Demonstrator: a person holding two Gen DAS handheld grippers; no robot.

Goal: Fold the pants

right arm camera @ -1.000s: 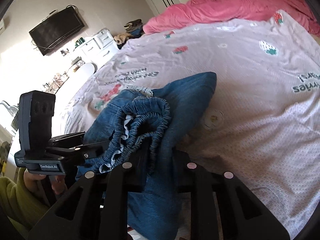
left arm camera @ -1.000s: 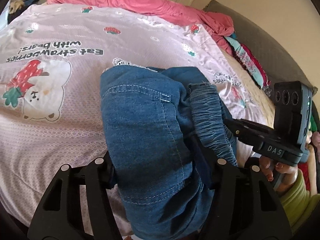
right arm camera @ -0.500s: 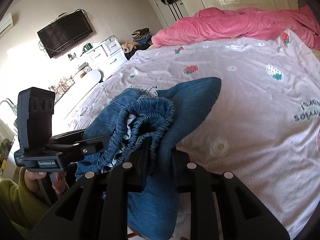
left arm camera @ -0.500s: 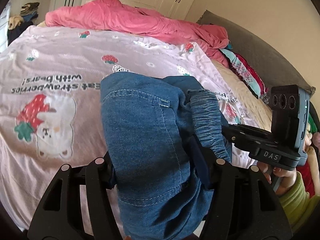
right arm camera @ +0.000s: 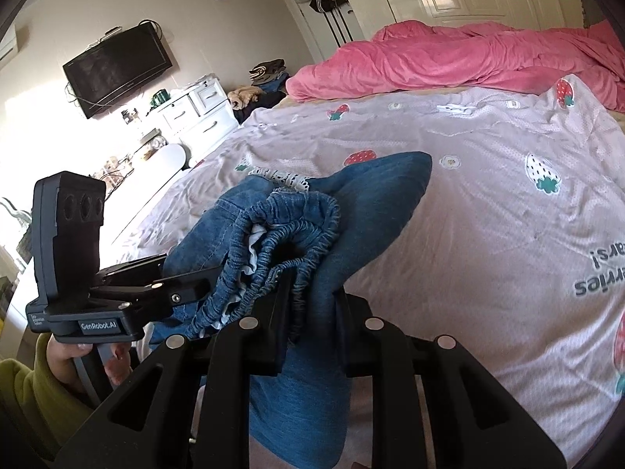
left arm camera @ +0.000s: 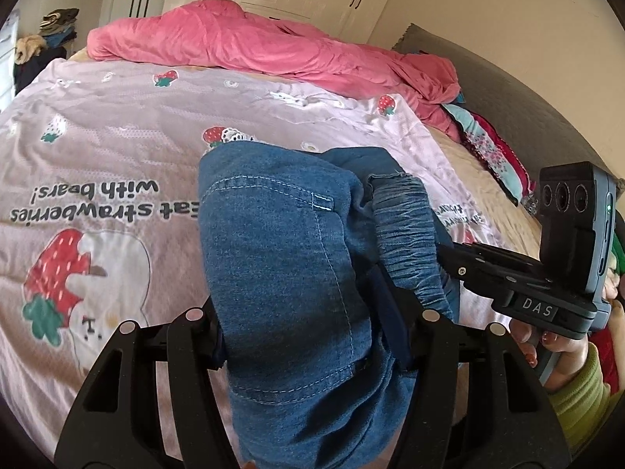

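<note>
Blue denim pants (left arm camera: 281, 242) hang bunched above the bed, held at both sides. My left gripper (left arm camera: 308, 324) is shut on a thick fold with a stitched pocket seam. The gathered elastic waistband (left arm camera: 406, 234) runs right to my right gripper (left arm camera: 445, 262), held by a hand in a green sleeve. In the right wrist view my right gripper (right arm camera: 312, 312) is shut on the waistband (right arm camera: 297, 234) and the denim (right arm camera: 383, 195) beside it. There the left gripper (right arm camera: 207, 285) grips the pants from the left. The lower part of the pants hangs out of sight below the fingers.
Under the pants lies a pale pink strawberry-print bed cover (left arm camera: 117, 156). A crumpled pink blanket (left arm camera: 254, 43) lies along its far edge, bright clothes (left arm camera: 488, 144) by the grey headboard (left arm camera: 508, 109). A white dresser (right arm camera: 195, 109) and wall television (right arm camera: 117, 66) stand beyond the bed.
Both grippers have risen with the pants still gripped. The bed has dropped lower in both views and more of the wardrobe and room shows. Neither grip has changed.
</note>
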